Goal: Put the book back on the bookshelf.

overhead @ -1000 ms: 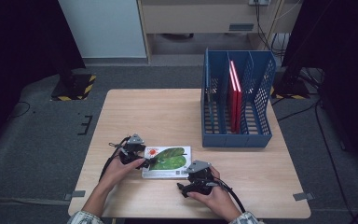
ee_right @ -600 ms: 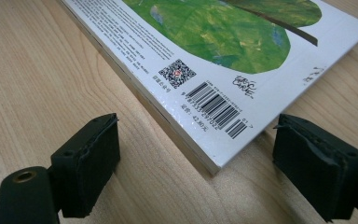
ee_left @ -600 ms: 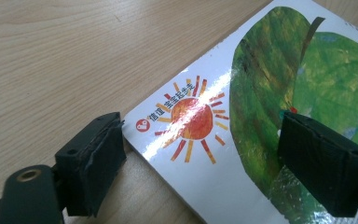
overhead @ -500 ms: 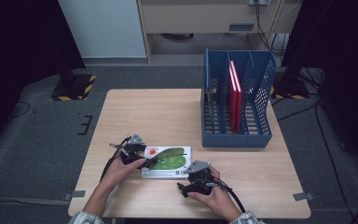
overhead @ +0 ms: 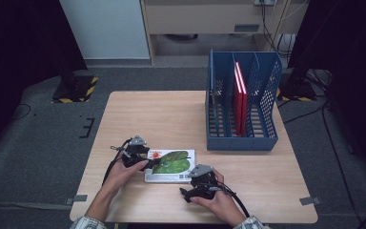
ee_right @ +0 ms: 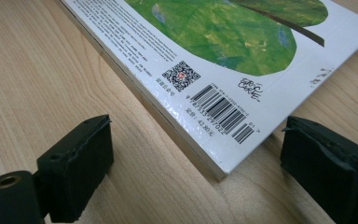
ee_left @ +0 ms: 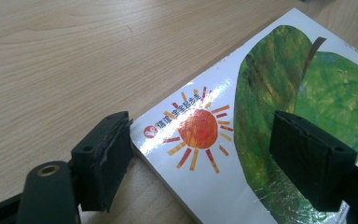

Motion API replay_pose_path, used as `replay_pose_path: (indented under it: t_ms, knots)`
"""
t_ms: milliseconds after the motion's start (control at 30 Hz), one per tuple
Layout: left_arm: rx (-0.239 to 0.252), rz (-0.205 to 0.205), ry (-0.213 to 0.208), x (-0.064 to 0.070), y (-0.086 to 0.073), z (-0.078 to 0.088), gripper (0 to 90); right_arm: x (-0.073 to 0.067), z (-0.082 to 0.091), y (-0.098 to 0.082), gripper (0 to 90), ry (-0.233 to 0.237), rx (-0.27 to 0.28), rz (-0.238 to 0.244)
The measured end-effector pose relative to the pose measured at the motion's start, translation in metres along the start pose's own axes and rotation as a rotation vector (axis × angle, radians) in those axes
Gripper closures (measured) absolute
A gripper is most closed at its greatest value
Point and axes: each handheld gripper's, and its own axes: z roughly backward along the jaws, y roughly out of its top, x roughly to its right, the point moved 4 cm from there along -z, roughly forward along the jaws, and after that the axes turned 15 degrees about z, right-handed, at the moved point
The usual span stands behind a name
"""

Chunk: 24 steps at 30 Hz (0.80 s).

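Both grippers bracket a flat picture book at the near edge of the tabletop.

The book (overhead: 170, 165) lies flat, long axis running across the tabletop (overhead: 162, 114), well apart from the blue file rack (overhead: 242, 107). The left gripper (overhead: 145, 162) straddles its left corner, jaws parted and just now narrowing, one pad (ee_left: 105, 158) off the edge, the other over the cover, not pressing. The right gripper (overhead: 187, 192) sits just short of the near right corner, jaws wide, gripping nothing. Its view shows the barcode (ee_right: 216, 109) and the book's thickness; the left gripper view shows the sun print (ee_left: 198, 128).
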Motion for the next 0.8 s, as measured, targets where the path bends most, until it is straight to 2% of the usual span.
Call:
replay_pose_path:
  t_ms: [300, 433, 667, 800]
  knots:
    - [0.013, 0.005, -0.003, 0.001, 0.003, 0.004, 20.7, -0.001, -0.006, 0.003, 2.5, -0.013, -0.004, -0.02]
    - [0.012, 0.006, -0.002, 0.002, 0.004, 0.005, 20.7, 0.001, -0.01, 0.005, 0.6, -0.032, -0.002, -0.034]
    - [0.001, -0.006, 0.009, 0.003, 0.004, 0.005, 20.6, 0.004, -0.015, 0.009, 0.3, -0.049, -0.006, -0.055]
    - [-0.008, 0.005, 0.007, 0.002, 0.003, 0.003, 21.0, 0.005, -0.015, 0.009, 0.9, -0.046, -0.005, -0.052]
